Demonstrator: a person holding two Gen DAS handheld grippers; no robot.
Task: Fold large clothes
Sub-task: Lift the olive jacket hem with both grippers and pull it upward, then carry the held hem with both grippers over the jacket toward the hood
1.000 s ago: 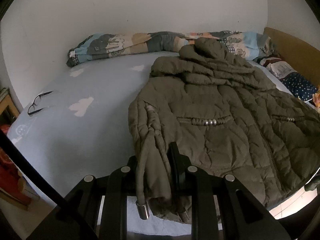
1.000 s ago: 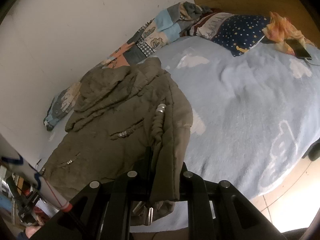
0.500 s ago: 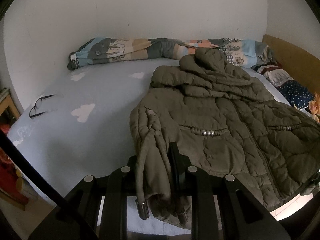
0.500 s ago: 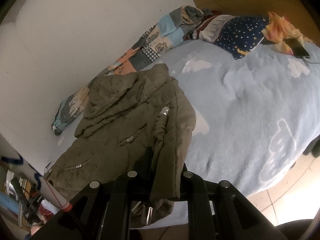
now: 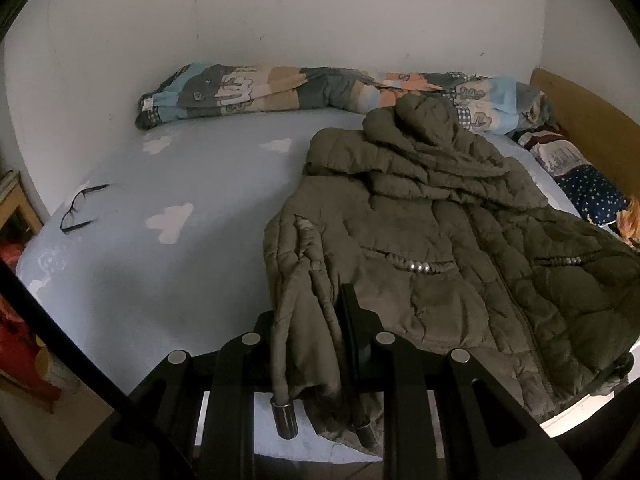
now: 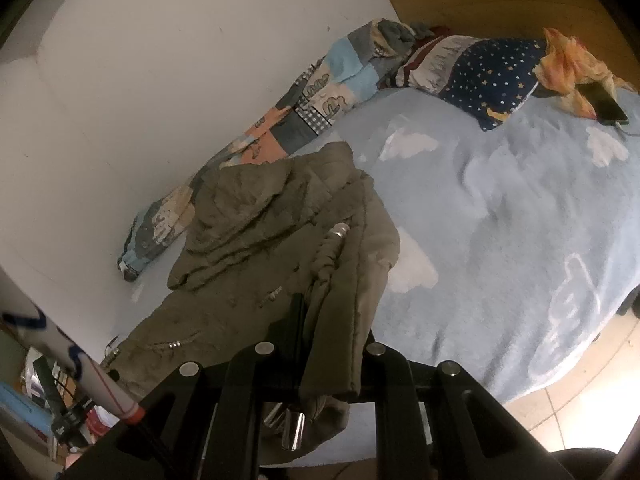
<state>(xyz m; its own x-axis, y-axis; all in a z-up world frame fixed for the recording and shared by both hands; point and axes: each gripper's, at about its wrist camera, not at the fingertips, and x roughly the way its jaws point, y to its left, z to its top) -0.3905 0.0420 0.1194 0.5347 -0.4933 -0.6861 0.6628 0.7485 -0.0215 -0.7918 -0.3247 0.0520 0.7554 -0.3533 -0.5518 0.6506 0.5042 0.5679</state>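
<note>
Olive quilted jacket lies front-up across the light-blue bed, hood toward the wall and the rolled patchwork quilt, hem at the near edge of the mattress.

Left tool: clenched on a bunch of the jacket's left hem corner; cloth and a drawcord with a metal end hang down between the fingers. Right tool: likewise clamped on the opposite hem corner, with a gathered cord and its metal tip lying on the cloth just beyond the grip.

Finding: a grip on each bottom corner keeps the hem taut between the two tools, so the lower part can be carried as one straight edge rather than sagging in the middle. Judged stage: early; no body fold is visible, and the garment is otherwise spread flat. The likely next move is to lift the hem and lay it toward the hood.

Hazards: thick padded cloth may spring back or slip from a narrow grip; dangling cord ends could catch. A pair of glasses lies on the bed well apart to the left, and a phone rests by the star-print pillow, both outside the jacket's area.
</note>
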